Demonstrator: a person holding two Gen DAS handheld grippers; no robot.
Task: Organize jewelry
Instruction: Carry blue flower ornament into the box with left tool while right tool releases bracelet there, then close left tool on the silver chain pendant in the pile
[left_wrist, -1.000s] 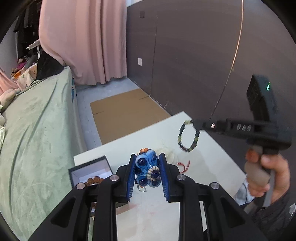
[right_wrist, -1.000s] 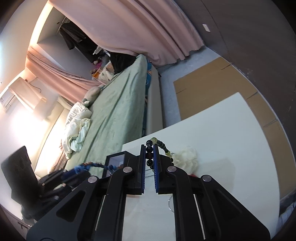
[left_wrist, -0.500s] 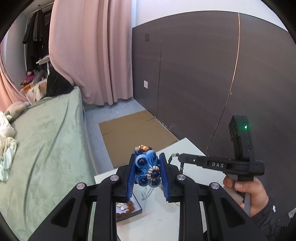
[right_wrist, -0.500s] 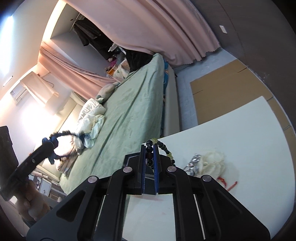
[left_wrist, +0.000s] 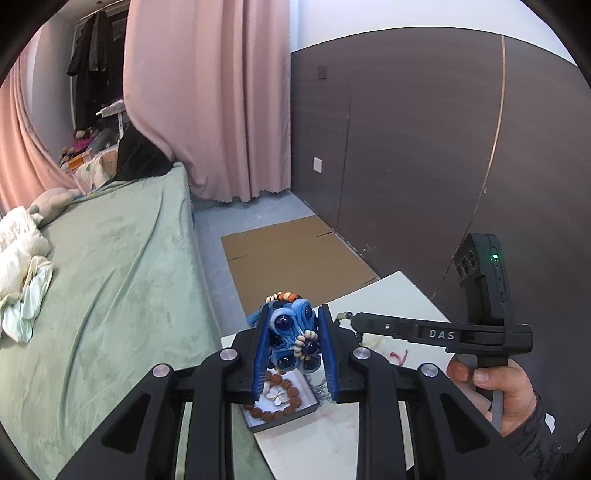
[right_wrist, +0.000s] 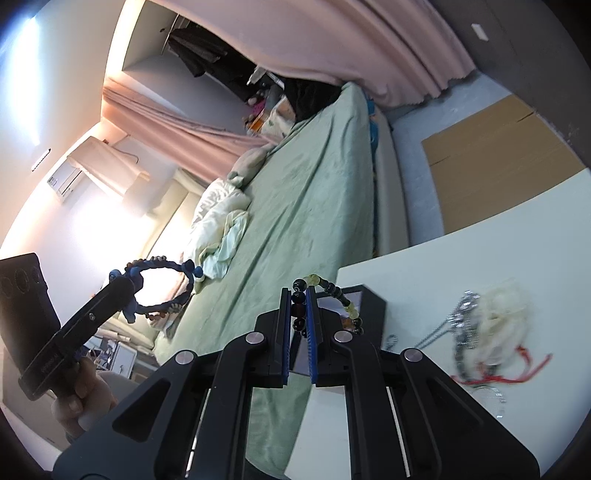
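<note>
My left gripper (left_wrist: 293, 338) is shut on a blue beaded bracelet (left_wrist: 291, 341) and holds it in the air above an open black jewelry box (left_wrist: 284, 402) that holds a brown bead bracelet. The same bracelet shows as a blue ring (right_wrist: 159, 288) in the right wrist view. My right gripper (right_wrist: 297, 310) is shut on a dark and yellow-green bead bracelet (right_wrist: 332, 295), also lifted, near the box (right_wrist: 369, 306). In the left wrist view the right gripper (left_wrist: 354, 320) reaches in from the right, just right of my left fingers.
The white table (right_wrist: 498, 240) carries a pile of silver chains, pale cloth and red cord (right_wrist: 484, 332). A green bed (left_wrist: 110, 277) lies to the left of the table. Flat cardboard (left_wrist: 291, 254) lies on the floor by the dark wall.
Both grippers have risen and tilted up with their bracelets. The right gripper has moved closer to the left one, and the open box now lies under the left fingers.
</note>
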